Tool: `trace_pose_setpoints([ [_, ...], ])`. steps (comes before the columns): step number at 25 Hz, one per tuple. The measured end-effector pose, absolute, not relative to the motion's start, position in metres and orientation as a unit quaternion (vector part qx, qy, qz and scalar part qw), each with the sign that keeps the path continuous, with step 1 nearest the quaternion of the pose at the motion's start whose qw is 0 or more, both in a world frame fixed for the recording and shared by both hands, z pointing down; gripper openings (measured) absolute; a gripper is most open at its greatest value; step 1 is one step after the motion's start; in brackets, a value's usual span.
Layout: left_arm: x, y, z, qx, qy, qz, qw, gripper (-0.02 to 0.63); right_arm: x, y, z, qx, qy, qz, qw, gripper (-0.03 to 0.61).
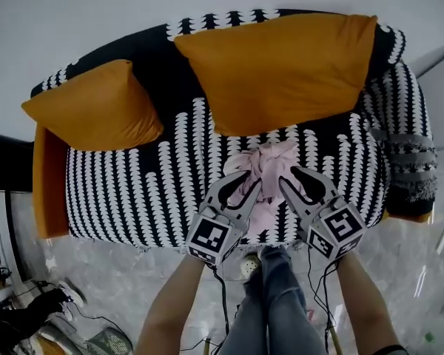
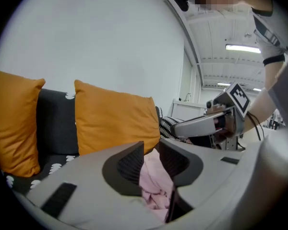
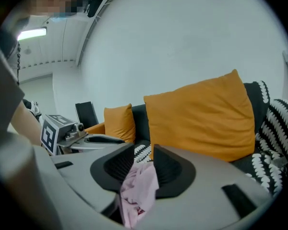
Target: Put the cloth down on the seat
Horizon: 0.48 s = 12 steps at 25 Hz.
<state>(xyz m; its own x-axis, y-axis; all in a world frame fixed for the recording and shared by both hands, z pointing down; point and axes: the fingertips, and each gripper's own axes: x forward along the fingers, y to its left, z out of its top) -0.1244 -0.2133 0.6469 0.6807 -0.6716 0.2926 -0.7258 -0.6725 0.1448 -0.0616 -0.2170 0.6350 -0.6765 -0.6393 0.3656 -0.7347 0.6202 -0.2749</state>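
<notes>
Left tool [image 1: 252,180] and right tool [image 1: 287,176] pinch crumpled pale-pink cloth [image 1: 270,160].

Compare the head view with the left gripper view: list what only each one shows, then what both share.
Only the head view: the floor, the person's legs and the sofa's orange armrest.
Only the left gripper view: the ceiling light, and the left gripper seen close up, its pads pressing the pink cloth.
Both: the pink cloth, the right gripper, the large orange cushion and the small orange cushion.
</notes>
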Motion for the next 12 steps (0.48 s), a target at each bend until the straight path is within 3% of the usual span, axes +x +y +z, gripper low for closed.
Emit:
trace_pose_setpoints([
  [5,-0.112,-0.209,0.605,0.916,-0.372,0.092,0.117,0.135,-0.068,-0.215,0.593,0.379,-0.9,0.187,0.109,0.005],
  [12,-0.114,-0.193,0.527,0.92,-0.368,0.067,0.114,0.124,-0.084,-0.197,0.514,0.359,-0.909,0.191,0.087,-0.005],
])
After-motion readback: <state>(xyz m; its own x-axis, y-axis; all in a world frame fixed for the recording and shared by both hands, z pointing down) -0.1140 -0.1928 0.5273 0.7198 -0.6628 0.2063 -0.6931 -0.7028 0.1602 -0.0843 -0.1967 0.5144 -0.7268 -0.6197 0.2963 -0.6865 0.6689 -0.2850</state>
